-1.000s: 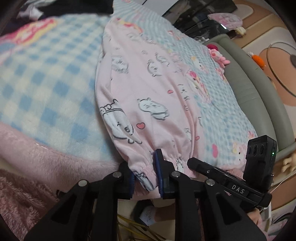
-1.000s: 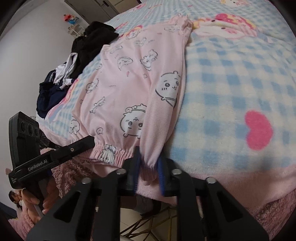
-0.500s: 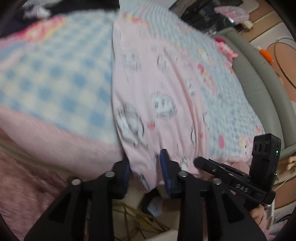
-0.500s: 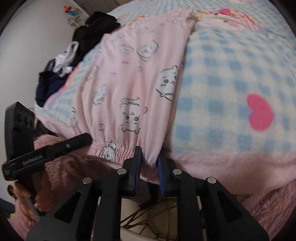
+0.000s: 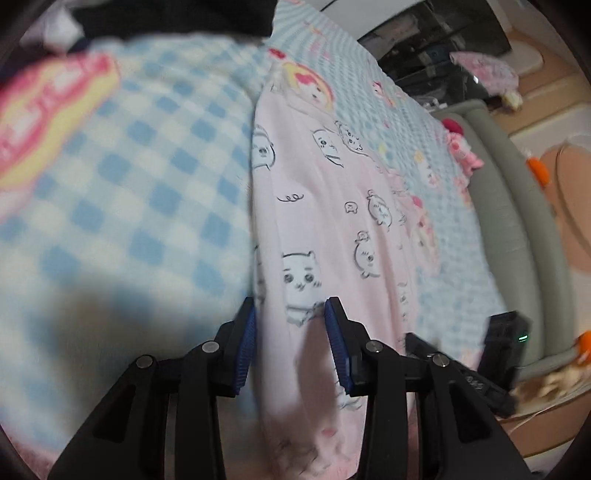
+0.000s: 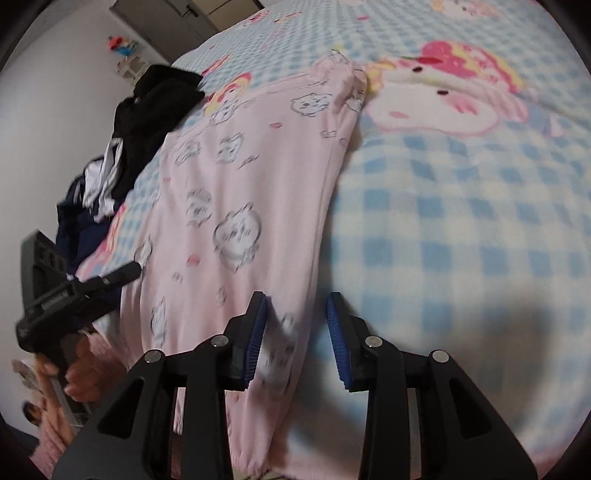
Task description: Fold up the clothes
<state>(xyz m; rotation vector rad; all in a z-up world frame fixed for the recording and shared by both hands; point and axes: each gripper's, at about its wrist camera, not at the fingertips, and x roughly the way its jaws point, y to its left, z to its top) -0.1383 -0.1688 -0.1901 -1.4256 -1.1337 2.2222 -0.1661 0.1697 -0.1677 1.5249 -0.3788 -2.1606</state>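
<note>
Pink pyjama trousers with cartoon animal prints (image 5: 325, 221) lie lengthwise on the blue-checked blanket (image 5: 129, 184), their cuffed end hanging over the near bed edge. My left gripper (image 5: 290, 314) hovers open above the trousers' left side, holding nothing. In the right wrist view the same trousers (image 6: 240, 184) stretch away from me. My right gripper (image 6: 296, 299) is open over their right edge, its jaws wide apart and not pinching the cloth. Each view shows the other gripper at its side: the right one (image 5: 498, 354), and the left one (image 6: 55, 295) held by a hand (image 6: 81, 369).
A heap of dark and white clothes (image 6: 147, 110) lies at the far left of the bed, also visible as dark cloth (image 5: 177, 14). A grey padded bed frame (image 5: 524, 221) borders the right side. The blanket (image 6: 461, 221) spreads to the right of the trousers.
Both grippers were shut on the trouser cuffs at the bed edge. Both have let go, opened wide and moved forward over the trousers.
</note>
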